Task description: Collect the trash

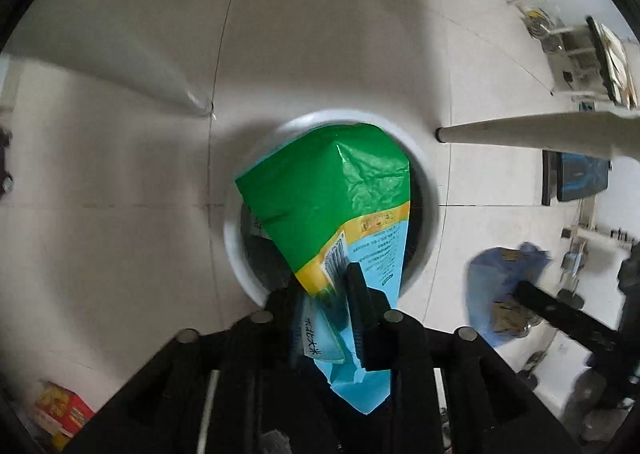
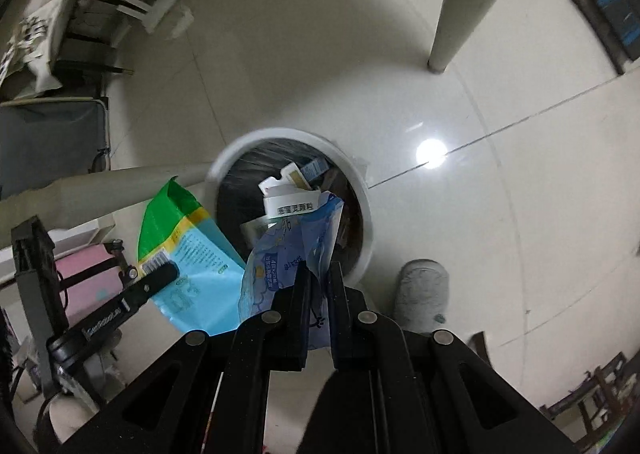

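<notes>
Both wrist cams are looking straight down at the floor right now. My left tongs [image 1: 334, 318] are clenched on the green, yellow and light-blue bag [image 1: 332, 202], pinching it right by the barcode. A white strip tucked between the fingers reads 东北大米, and the blue panel carries blocks of fine print too small for me to read. The bag hangs just ahead of the left tongs, over the mouth of the white round trash bin [image 1: 240, 254]. From the right wrist cam the same bag [image 2: 188, 254] shows up off to the left, with the left tongs [image 2: 158, 274] gripping it at the barcode, and the arm behind them has white lettering I can't make out. My right tongs [image 2: 320, 286] are clenched on a translucent blue plastic bag [image 2: 288, 254] with printed characters and a little cartoon, but the text appears reversed and I can't read it. That one dangles just ahead of the right tongs, over the near rim of the bin [image 2: 360, 182]. Inside the bin, on a black liner, there's a white box [image 2: 286, 202] with dark characters along its edge; I can't read them for sure.
</notes>
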Demonstrator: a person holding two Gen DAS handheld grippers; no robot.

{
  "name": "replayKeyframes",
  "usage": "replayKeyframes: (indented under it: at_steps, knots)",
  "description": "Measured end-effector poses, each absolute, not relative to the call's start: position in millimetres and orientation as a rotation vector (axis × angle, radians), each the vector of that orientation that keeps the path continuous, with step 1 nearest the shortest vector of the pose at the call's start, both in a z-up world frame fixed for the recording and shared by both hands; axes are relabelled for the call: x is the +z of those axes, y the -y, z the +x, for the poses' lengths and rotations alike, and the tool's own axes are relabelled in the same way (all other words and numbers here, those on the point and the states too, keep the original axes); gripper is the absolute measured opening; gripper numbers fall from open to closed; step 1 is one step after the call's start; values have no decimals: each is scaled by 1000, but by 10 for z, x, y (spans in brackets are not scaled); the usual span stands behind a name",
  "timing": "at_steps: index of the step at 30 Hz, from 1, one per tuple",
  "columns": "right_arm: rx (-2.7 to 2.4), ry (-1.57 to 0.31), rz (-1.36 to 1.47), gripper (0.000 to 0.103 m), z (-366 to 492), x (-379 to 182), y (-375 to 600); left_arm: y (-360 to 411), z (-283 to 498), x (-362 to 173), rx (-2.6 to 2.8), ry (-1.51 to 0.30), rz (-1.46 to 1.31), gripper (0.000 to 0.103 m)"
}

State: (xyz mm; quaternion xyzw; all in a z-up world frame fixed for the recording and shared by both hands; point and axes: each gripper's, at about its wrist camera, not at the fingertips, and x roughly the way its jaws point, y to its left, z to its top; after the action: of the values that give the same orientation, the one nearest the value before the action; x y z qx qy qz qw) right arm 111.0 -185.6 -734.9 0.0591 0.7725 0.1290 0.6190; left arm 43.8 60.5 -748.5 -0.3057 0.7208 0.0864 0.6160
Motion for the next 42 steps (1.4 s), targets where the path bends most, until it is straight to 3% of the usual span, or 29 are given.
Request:
replayKeyframes:
  at_steps: [1, 2, 4, 6, 9, 11, 13, 23, 32, 42]
  knots:
    - [311, -1797, 143, 8, 1119, -7519, 1845, -583, 441, -7523, 201, -1663, -699, 34]
    - [315, -1806, 149, 9, 1130, -7645, 1837, -542, 434, -7552, 207, -1660, -690, 57]
    - [348, -1832, 188, 14, 1183, -7843, 1777, -505, 353, -7548, 228, -1645, -687, 87]
    - [388, -1852, 200, 34, 1166, -7968, 1710, -491, 290, -7471, 259, -1639, -691, 93]
    - [437, -1857, 207, 60, 1129, -7940, 1633, -517, 116, -7309, 328, -1620, -660, 93]
    - [468, -1832, 170, 86, 1123, -7796, 1600, -541, 51, -7109, 372, -1603, -632, 93]
    - [487, -1793, 96, 99, 1095, -7591, 1595, -521, -5, -6834, 413, -1581, -605, 93]
    - [508, -1576, -297, 101, 764, -5582, 1594, -361, -300, -4869, 467, -1512, -473, 93]
    - [488, -1553, -303, 101, 487, -3668, 1805, -65, -507, -3416, 379, -1488, -488, 93]
    - [548, -1500, -211, 101, 227, -2134, 2040, 32, -631, -2092, 285, -1334, -509, 93]
